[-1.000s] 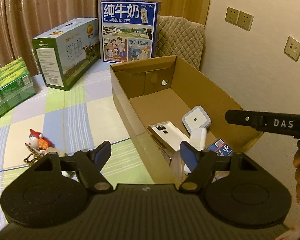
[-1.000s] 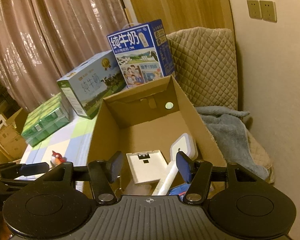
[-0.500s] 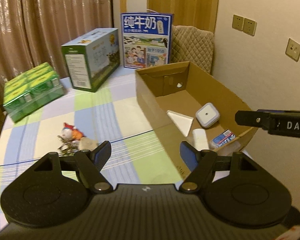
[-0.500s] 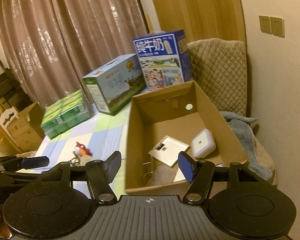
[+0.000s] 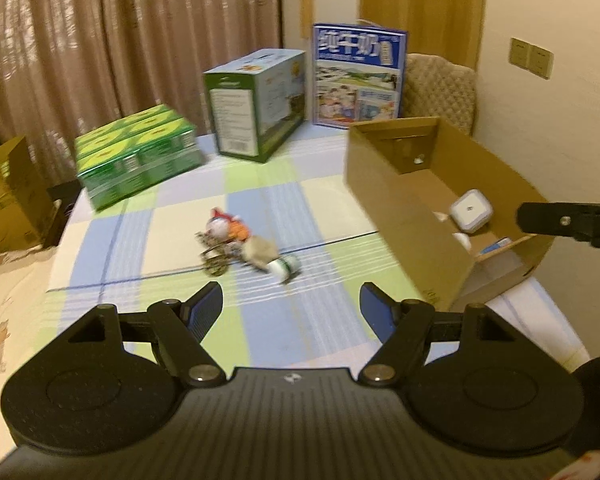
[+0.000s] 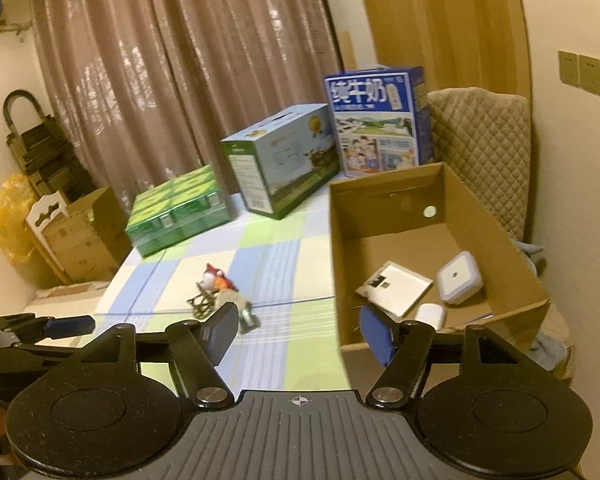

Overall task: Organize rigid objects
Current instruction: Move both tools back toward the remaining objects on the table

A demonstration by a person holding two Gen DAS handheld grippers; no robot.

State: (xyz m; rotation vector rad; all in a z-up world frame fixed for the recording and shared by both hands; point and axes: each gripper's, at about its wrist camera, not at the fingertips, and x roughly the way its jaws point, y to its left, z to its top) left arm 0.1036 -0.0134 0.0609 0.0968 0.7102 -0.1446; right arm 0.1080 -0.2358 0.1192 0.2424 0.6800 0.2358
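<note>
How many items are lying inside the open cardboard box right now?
4 visible: flat white square card, white square lidded container, small white rounded case, blue packet at the near end. The near wall may hide more.

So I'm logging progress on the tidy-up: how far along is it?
Done: a flat white device, a square white case and a few small items lie in the cardboard box. In hand: nothing; the left gripper is open and empty, the right gripper opening, empty. Left: the toy-and-keys cluster on the table.
</note>
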